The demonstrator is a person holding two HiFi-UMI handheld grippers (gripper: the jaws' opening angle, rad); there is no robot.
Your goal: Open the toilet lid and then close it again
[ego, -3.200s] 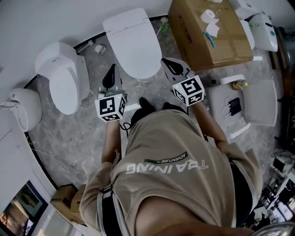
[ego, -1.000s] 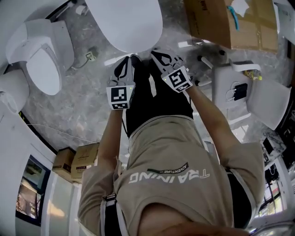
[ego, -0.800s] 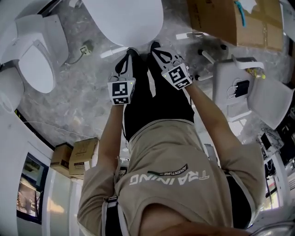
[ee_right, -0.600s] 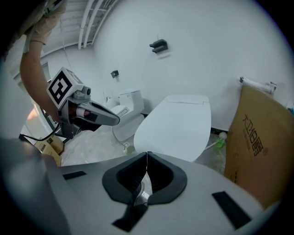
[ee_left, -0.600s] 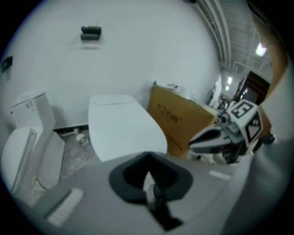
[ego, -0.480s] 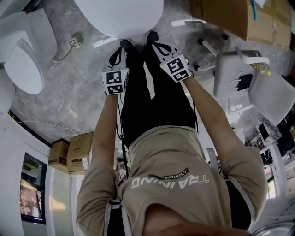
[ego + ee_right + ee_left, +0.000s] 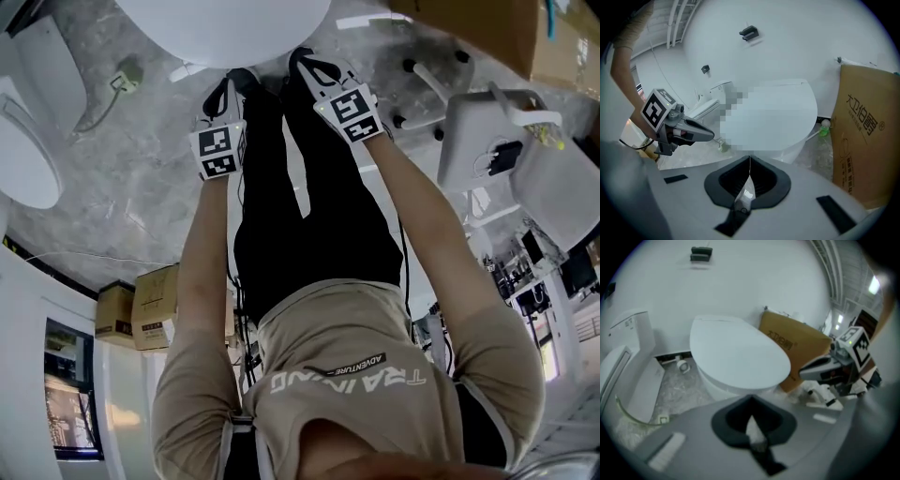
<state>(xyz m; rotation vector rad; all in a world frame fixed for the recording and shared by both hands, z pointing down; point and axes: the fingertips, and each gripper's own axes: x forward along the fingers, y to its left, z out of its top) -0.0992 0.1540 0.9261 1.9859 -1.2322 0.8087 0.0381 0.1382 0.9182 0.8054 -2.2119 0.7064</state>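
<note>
The white toilet stands against the wall with its lid down flat. In the head view both grippers are held side by side just short of the lid's front edge. My left gripper is shut with nothing between its jaws, and the lid lies ahead of its tips. My right gripper is also shut and empty. In the right gripper view the lid is straight ahead and partly covered by a mosaic patch. Each gripper shows in the other's view, the left gripper and the right gripper.
A large cardboard box stands right of the toilet, with a green bottle at its foot. A second toilet is at the left. White fixtures lie at the right, small cartons behind left.
Both grippers have moved forward, closer to the lid's front edge, and the head view has shifted so the toilet sits at the frame's top. Both grippers stay shut.
</note>
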